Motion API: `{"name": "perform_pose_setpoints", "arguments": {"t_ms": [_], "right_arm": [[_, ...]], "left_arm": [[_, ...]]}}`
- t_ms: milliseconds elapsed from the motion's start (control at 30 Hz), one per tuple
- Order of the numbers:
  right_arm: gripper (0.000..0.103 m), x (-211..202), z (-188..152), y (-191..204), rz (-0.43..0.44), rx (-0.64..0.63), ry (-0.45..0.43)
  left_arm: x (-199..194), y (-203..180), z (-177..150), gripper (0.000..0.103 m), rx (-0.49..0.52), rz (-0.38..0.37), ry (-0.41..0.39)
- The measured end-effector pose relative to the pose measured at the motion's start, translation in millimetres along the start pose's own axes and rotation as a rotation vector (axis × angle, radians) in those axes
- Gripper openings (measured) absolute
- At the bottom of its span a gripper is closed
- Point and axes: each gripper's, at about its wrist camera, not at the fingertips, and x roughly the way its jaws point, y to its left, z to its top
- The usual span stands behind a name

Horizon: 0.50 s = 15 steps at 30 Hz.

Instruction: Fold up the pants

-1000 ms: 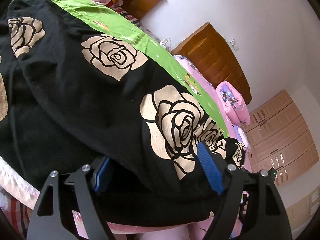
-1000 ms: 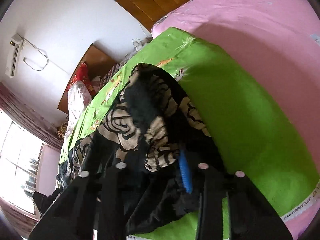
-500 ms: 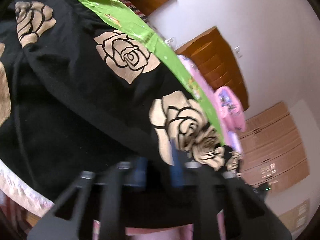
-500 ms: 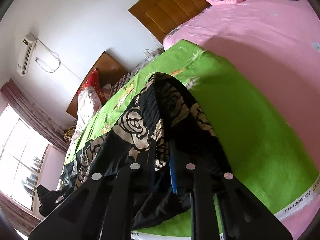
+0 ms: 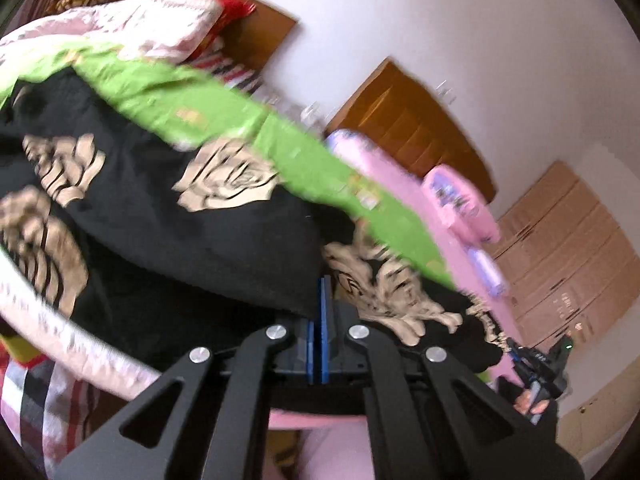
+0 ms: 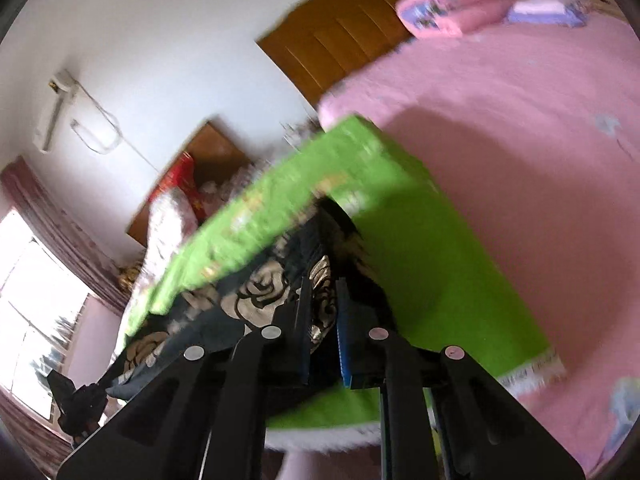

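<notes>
The black pants [image 5: 152, 216] with beige rose prints lie on a green sheet [image 5: 224, 120] on the bed. My left gripper [image 5: 323, 292] is shut on the near edge of the pants and holds the fabric lifted. My right gripper [image 6: 322, 296] is shut on another bunched part of the pants [image 6: 264, 292], lifted above the green sheet [image 6: 420, 280]. The other gripper shows at the right edge of the left wrist view [image 5: 540, 364]. Both views are blurred by motion.
A pink bed cover [image 6: 520, 140] spreads to the right, with pink pillows [image 6: 452, 12] at its far end. Wooden headboards [image 5: 412, 128] stand against the white wall. A wardrobe [image 5: 572, 248] is at the right, and a window [image 6: 32, 312] at the left.
Both grippers closed on the pants and lifted the fabric. The views tilted up, and more of the wall and headboards shows now.
</notes>
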Motion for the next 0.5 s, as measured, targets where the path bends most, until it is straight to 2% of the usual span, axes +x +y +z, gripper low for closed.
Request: {"name": "perform_pose_setpoints", "arguments": {"t_ms": [67, 133, 233, 267, 300, 333, 367, 400, 433, 500], "right_arm": [[0.014, 17.9, -13.3, -11.8, -0.025, 0.003, 0.054], [0.014, 22.6, -17.5, -18.6, -0.017, 0.004, 0.046], [0.016, 22.6, -15.0, -19.4, -0.006, -0.009, 0.040], [0.017, 21.1, -15.7, -16.5, -0.014, -0.031, 0.044], [0.021, 19.9, -15.9, -13.1, -0.034, -0.059, 0.047], [0.026, 16.2, -16.7, -10.6, -0.063, -0.076, 0.044], [0.030, 11.2, -16.2, -8.9, -0.085, -0.082, 0.032], [0.038, 4.9, -16.4, -6.3, -0.104, -0.086, 0.014], [0.050, -4.1, -16.5, -0.3, -0.121, -0.100, -0.018], [0.062, -15.5, -18.9, 17.3, -0.142, -0.164, -0.065]], "left_arm": [[17.8, 11.9, -8.3, 0.002, -0.021, 0.039, 0.044], [32.9, 22.6, -14.7, 0.002, -0.034, 0.078, 0.075], [37.6, 26.6, -18.5, 0.006, -0.029, 0.091, 0.091], [37.9, 25.1, -18.8, 0.013, -0.017, 0.101, 0.096], [37.8, 24.1, -18.2, 0.029, -0.008, 0.113, 0.098], [34.1, 22.5, -17.8, 0.037, 0.002, 0.107, 0.089], [30.0, 21.7, -17.3, 0.055, 0.006, 0.117, 0.079], [24.3, 19.0, -18.2, 0.063, 0.012, 0.135, 0.056], [16.1, 14.2, -18.3, 0.065, 0.032, 0.161, 0.016], [2.4, -4.5, -21.1, 0.074, 0.085, 0.213, -0.058]]}}
